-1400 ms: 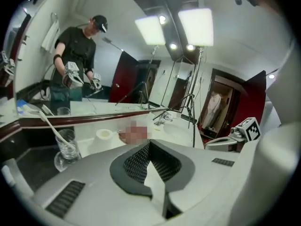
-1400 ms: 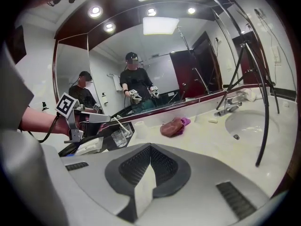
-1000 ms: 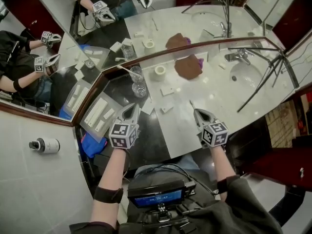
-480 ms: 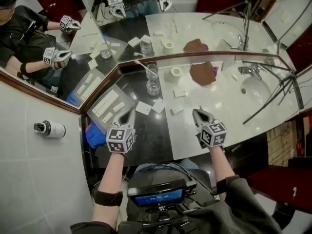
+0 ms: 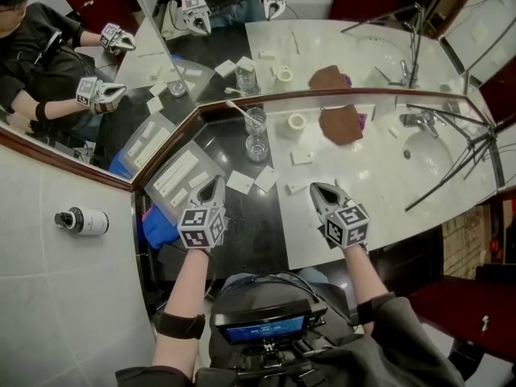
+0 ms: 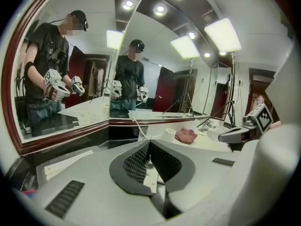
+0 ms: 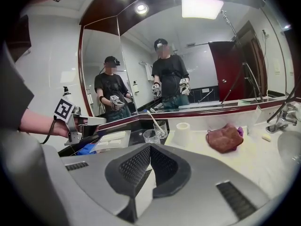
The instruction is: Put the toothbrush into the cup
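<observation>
I see both claws pressed together, nothing in them: left gripper (image 5: 215,185) and right gripper (image 5: 316,190) hover over the counter (image 5: 379,168). The toothbrush (image 5: 239,109) leans in the cup (image 5: 255,122) by the mirror (image 5: 322,39); which end is up, I can't tell.

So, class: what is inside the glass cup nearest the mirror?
A toothbrush leans inside that cup, one end poking out over the rim. Its lower end is too small to make out.

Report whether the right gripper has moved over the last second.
Yes. Against the white roll, the right gripper has shifted left in the head view, and its tip is now nearly in line below the roll.
</observation>
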Action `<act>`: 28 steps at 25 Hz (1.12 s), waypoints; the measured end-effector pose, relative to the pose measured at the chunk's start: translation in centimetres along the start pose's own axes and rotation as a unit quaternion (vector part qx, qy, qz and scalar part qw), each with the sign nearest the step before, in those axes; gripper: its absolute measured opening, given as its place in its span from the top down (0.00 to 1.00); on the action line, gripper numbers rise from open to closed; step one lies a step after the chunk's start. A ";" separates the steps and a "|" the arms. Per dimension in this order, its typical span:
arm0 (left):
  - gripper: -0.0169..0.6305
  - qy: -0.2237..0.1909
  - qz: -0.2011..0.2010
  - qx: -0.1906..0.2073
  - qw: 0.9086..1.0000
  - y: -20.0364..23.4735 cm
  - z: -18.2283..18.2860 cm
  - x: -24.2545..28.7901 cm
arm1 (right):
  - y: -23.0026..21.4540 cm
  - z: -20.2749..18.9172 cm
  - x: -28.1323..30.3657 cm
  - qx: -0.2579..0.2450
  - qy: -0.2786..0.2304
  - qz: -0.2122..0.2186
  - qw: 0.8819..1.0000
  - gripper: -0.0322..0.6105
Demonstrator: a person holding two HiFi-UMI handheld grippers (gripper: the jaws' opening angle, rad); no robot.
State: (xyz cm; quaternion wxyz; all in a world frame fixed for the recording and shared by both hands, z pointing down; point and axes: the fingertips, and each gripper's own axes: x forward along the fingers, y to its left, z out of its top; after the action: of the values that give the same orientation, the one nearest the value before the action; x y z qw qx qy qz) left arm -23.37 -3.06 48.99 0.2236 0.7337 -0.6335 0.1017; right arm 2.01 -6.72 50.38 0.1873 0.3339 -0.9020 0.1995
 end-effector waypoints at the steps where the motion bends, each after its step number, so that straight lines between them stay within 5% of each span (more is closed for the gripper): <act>1: 0.97 0.001 -0.001 -0.007 1.000 0.1 0.1 0.7 | 0.3 0.1 0.4 -0.001 0.002 0.004 1.000 0.93; 15: 0.67 0.019 -0.067 -0.123 0.990 2.7 1.9 14.4 | 5.3 -0.4 7.1 0.002 0.014 0.061 0.998 0.93; 28: 0.65 0.009 -0.082 -0.211 0.974 5.6 3.3 23.5 | 4.6 -1.9 9.1 0.016 0.028 0.066 0.997 0.93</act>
State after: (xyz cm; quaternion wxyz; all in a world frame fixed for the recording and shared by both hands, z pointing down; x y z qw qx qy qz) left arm -25.10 -25.93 57.38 0.3862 0.7186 -0.5766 -0.0462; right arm -7.17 -7.34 55.22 0.1939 0.2706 -0.9132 0.2350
